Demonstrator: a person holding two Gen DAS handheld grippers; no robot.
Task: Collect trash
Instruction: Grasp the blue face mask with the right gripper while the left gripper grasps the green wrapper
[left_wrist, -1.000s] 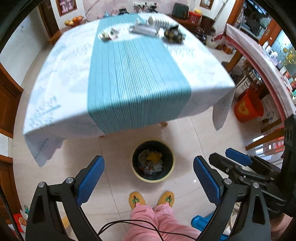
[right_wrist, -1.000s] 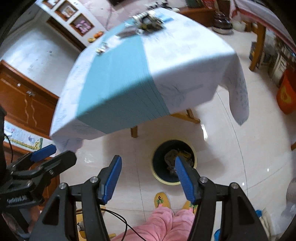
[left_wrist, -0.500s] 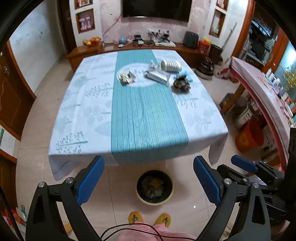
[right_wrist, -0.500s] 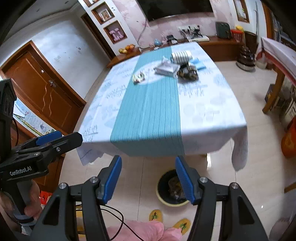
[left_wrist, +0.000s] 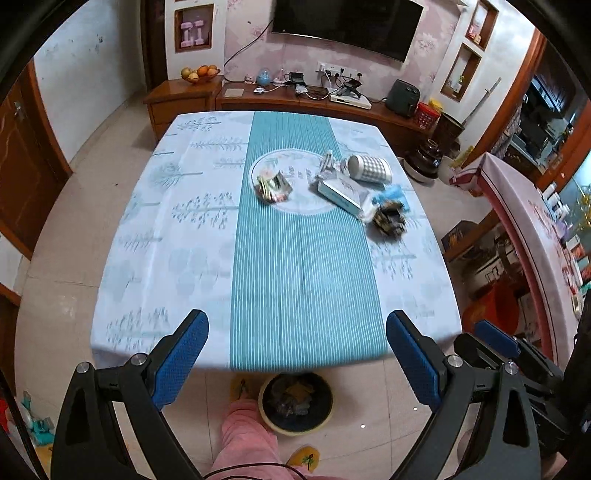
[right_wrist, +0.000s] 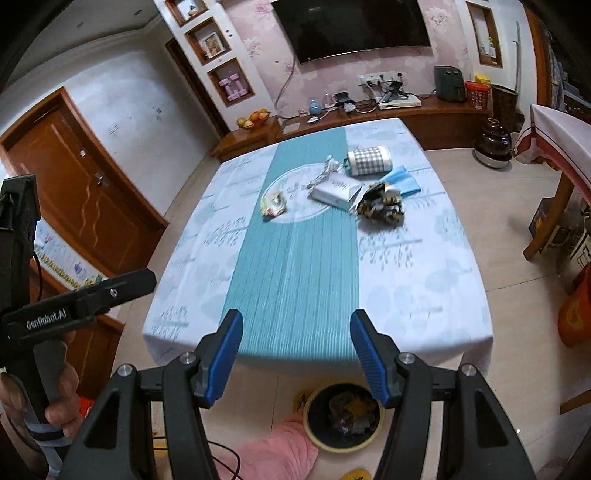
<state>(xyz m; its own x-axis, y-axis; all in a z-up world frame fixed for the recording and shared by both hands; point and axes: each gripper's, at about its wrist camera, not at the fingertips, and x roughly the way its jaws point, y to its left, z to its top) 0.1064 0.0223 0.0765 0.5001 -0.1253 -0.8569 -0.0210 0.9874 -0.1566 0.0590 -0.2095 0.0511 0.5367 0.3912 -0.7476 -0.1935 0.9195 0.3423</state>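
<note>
Blue-padded left gripper (left_wrist: 297, 360) and right gripper (right_wrist: 295, 360) are hovering released, empty; reaching over wrappers (left_wrist: 273, 186) risks knocking the cup (left_wrist: 370, 168) off.

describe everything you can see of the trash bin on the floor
The trash bin is a round, open-topped container with a dark inside and a pale yellow rim, probably plastic. It stands upright on the light tiled floor, just past the near edge of the table, partly hidden under the overhanging tablecloth. It already holds crumpled wrappers, one yellowish. A pink-clad leg and a yellow slipper are right beside it; contact is unclear. Neither gripper touches it.
</note>
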